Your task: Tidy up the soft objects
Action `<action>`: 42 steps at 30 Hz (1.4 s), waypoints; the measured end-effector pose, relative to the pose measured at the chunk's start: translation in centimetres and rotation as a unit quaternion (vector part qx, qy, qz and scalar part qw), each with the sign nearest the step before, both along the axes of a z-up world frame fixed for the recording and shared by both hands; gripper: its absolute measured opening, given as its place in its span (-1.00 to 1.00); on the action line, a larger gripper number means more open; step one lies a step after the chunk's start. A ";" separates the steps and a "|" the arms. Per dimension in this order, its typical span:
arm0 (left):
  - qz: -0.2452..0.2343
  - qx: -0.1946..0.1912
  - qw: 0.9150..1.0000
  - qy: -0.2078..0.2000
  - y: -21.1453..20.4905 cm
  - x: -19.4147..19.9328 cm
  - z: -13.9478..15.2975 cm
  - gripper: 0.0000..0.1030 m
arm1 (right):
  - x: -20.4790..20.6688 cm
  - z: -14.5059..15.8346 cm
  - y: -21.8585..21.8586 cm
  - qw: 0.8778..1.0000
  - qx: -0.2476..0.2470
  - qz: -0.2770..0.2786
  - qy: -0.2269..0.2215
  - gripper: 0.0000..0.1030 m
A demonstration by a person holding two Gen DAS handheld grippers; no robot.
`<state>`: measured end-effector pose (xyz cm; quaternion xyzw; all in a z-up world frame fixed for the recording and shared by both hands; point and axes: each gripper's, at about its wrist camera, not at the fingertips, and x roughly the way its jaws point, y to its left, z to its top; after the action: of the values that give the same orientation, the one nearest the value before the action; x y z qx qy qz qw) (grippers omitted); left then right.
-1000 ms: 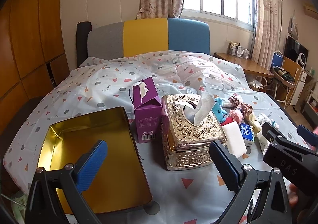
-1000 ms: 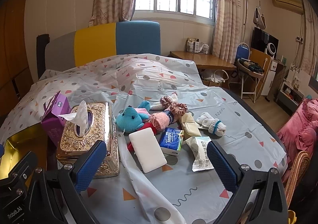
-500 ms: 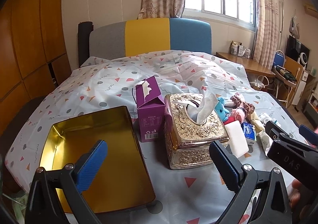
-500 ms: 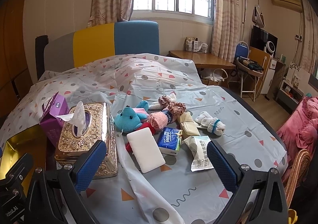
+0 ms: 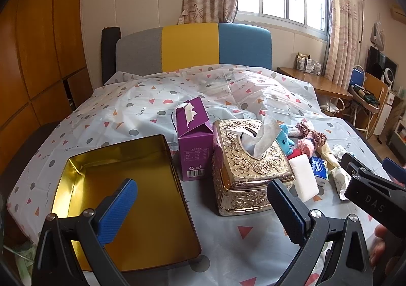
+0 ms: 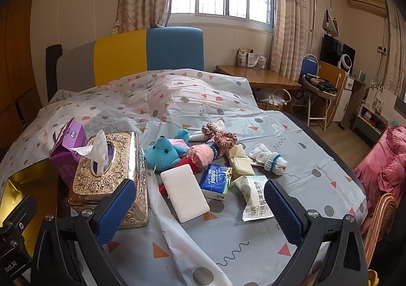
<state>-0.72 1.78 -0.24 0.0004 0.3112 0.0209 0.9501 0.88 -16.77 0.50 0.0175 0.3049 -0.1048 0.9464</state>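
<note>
A pile of soft things lies on the bed: a blue plush bear point(image 6: 163, 154), a pink sock point(image 6: 201, 155), a brown scrunchie point(image 6: 220, 133), white socks point(image 6: 269, 159), a white sponge point(image 6: 184, 192), a blue Tempo tissue pack point(image 6: 215, 180) and a wet-wipes pack point(image 6: 255, 194). An open gold tin point(image 5: 121, 199) lies at the left. My left gripper point(image 5: 203, 206) is open and empty, above the tin's right edge. My right gripper point(image 6: 198, 211) is open and empty, just short of the sponge. The pile also shows in the left wrist view point(image 5: 304, 144).
A gold ornate tissue box point(image 5: 250, 166) and a purple carton point(image 5: 194, 138) stand between the tin and the pile. A wooden desk point(image 6: 256, 76) and chairs stand right of the bed. A pink cushion point(image 6: 383, 161) lies at the far right.
Both grippers have drawn back and risen slightly, so the bed's objects sit a little farther off. Both stay open and empty.
</note>
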 end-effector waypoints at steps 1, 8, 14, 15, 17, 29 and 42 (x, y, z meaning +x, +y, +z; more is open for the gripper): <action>-0.001 0.000 1.000 0.000 0.0 0.0 0.0 1.00 | 0.0 0.0 0.0 1.000 0.000 0.000 0.000 1.00; -0.003 0.004 1.000 0.003 -0.3 0.1 -0.1 1.00 | 0.2 -0.2 -0.3 1.000 0.003 -0.001 0.002 1.00; -0.006 0.005 1.000 0.005 -0.6 0.0 -0.2 1.00 | 0.2 -0.2 -0.4 1.000 0.003 -0.002 0.001 1.00; -0.007 0.005 1.000 0.004 -0.6 0.0 -0.2 1.00 | 0.2 -0.2 -0.4 1.000 0.003 -0.002 0.001 1.00; -0.008 0.007 1.000 0.004 -0.7 0.0 -0.2 1.00 | 0.2 -0.3 -0.6 1.000 0.004 -0.003 0.001 1.00; -0.014 0.011 1.000 0.006 -1.3 -0.1 -0.2 1.00 | 0.2 0.0 -2.2 1.000 0.010 -0.015 -0.004 1.00; -0.146 -0.039 0.987 0.048 -4.4 1.6 -0.9 1.00 | 2.5 0.0 -12.3 0.994 0.098 -0.058 0.006 1.00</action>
<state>0.93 -2.67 -1.15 0.0098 0.3538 -0.1306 0.9261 3.39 -29.12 0.50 0.1268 0.3178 -0.1289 0.9308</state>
